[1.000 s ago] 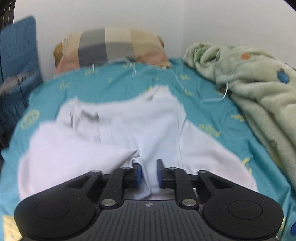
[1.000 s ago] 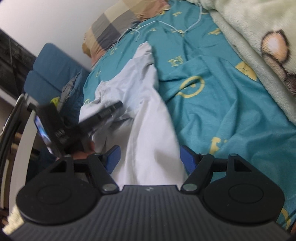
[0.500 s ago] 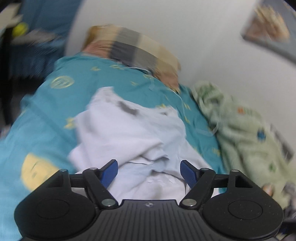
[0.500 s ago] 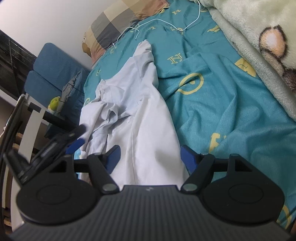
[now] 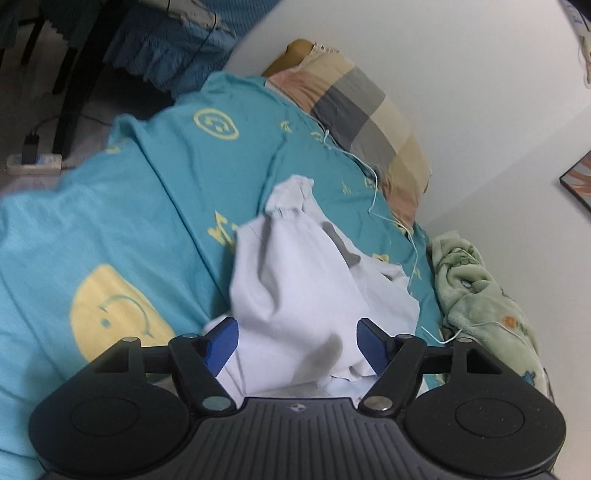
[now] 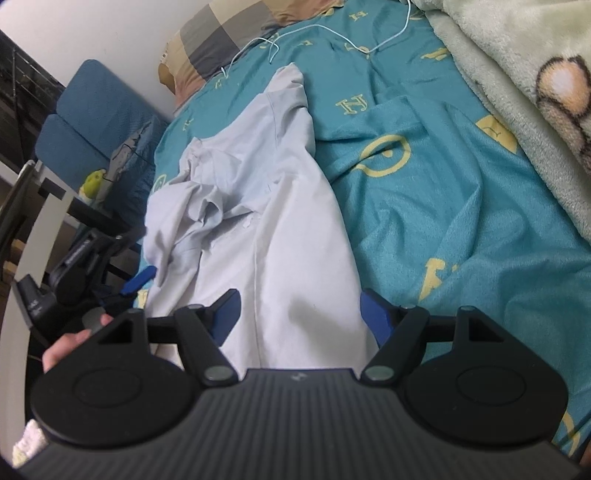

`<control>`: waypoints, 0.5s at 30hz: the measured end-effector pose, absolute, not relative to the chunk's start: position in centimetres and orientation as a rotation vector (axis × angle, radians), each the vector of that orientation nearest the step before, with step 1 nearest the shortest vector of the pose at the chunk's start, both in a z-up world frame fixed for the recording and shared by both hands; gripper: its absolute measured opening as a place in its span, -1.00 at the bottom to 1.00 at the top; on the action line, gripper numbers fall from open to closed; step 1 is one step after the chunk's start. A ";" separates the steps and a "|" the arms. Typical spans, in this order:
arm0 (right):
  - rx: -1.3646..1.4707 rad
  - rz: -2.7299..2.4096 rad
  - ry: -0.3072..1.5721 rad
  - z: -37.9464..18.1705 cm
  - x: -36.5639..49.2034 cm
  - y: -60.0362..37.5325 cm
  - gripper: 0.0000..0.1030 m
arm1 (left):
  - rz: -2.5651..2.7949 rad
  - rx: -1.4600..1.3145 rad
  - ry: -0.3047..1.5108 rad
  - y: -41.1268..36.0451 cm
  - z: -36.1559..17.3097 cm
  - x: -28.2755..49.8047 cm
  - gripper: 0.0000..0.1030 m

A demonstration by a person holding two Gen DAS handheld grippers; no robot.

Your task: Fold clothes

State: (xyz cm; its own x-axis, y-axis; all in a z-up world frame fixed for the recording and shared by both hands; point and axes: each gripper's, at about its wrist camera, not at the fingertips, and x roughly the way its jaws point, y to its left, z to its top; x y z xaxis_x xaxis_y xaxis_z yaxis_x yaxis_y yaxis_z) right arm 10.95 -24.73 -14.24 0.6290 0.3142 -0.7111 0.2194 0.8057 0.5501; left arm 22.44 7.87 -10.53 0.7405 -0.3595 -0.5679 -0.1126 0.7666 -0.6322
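Observation:
A pale white garment lies crumpled on the teal bedsheet; it also shows in the right wrist view, stretched lengthwise with a bunched left side. My left gripper is open, its blue pads on either side of the garment's near edge, holding nothing. It also appears in the right wrist view at the garment's left edge. My right gripper is open over the garment's near end, empty.
A checked pillow lies at the head of the bed against the white wall. A green fleece blanket is heaped along the right side. A thin white cable trails over the sheet. A blue chair stands left of the bed.
My left gripper opened and let go of the garment, then swung left and back to the bed's left side. The garment's left part dropped into a bunched heap. The right gripper stayed open.

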 end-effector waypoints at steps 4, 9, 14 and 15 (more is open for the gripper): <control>0.661 0.071 0.906 -14.3 11.0 -24.6 0.43 | -0.085 -0.642 0.747 8.1 -10.5 22.2 0.49; 0.670 0.085 0.912 -14.3 11.0 -24.5 0.43 | -0.128 -0.704 0.764 8.0 -11.7 22.7 0.40; 0.684 0.090 0.902 -14.1 10.8 -24.5 0.43 | -0.142 -0.595 0.758 6.5 -11.0 23.6 -0.60; 0.684 0.092 0.902 -14.0 10.7 -24.4 0.43 | -0.140 -0.555 0.752 6.1 -10.4 23.6 -0.66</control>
State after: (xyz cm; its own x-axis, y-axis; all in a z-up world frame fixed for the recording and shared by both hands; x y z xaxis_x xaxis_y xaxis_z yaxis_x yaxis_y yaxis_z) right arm 10.71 -24.43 -14.00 0.6313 0.3506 -0.6918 0.2031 0.7861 0.5838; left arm 23.57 6.07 -10.36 0.7287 -0.3139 -0.6087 -0.0734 0.8479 -0.5251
